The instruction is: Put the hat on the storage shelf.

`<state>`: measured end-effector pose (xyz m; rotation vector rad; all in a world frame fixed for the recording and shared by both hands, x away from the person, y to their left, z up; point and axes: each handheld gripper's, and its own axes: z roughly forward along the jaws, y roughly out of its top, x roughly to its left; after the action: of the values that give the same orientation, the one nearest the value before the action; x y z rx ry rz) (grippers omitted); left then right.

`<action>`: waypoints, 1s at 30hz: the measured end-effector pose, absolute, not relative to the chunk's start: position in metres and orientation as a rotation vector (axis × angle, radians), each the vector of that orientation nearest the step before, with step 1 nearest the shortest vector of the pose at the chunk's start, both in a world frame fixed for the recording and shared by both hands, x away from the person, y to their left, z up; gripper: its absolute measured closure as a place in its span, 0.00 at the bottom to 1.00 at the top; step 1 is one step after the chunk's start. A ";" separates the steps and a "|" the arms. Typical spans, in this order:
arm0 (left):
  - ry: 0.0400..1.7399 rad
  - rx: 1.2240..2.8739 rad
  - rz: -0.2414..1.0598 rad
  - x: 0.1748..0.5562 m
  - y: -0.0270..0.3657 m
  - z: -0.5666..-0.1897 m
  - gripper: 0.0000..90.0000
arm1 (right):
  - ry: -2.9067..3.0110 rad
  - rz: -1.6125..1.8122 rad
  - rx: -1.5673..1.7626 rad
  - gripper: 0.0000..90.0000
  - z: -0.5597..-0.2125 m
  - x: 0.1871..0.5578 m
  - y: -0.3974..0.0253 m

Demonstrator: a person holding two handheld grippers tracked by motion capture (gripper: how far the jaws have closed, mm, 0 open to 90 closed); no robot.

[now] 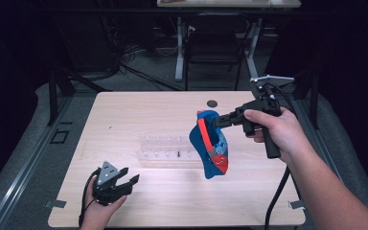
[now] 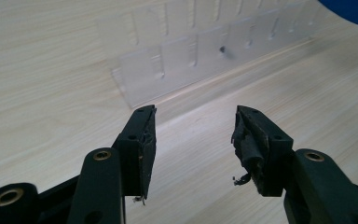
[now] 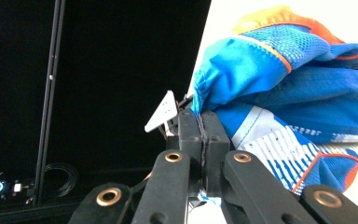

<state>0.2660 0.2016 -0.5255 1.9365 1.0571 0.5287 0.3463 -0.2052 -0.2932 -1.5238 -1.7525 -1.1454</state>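
Blue garment (image 1: 212, 146) hanging lengthwise down, right gripper (image 1: 219, 121) pinching, apparently a jersey.

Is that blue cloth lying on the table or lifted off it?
Lifted. The right gripper is shut on the cloth's top edge, and it hangs bunched above the table.

Looks like a lab or test room to me, not anyone's house; a bare light wooden table (image 1: 139, 110) sits lit up in an otherwise dark space; grey floor with loose cables (image 1: 139, 74) snaking behind it; a white-legged desk (image 1: 179, 48) and a dark chair (image 1: 213, 48) further back; metal rails (image 1: 17, 184) run along the floor beside the table.
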 end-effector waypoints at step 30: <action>0.861 1.965 0.536 0.270 0.137 -0.502 0.52 | -1.730 -1.185 -1.454 1.00 -0.303 0.378 -0.149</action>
<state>0.2697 0.1366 -0.5025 1.9651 0.8612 0.5362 0.3777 -0.1492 -0.3028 -1.4545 -1.7302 -1.1850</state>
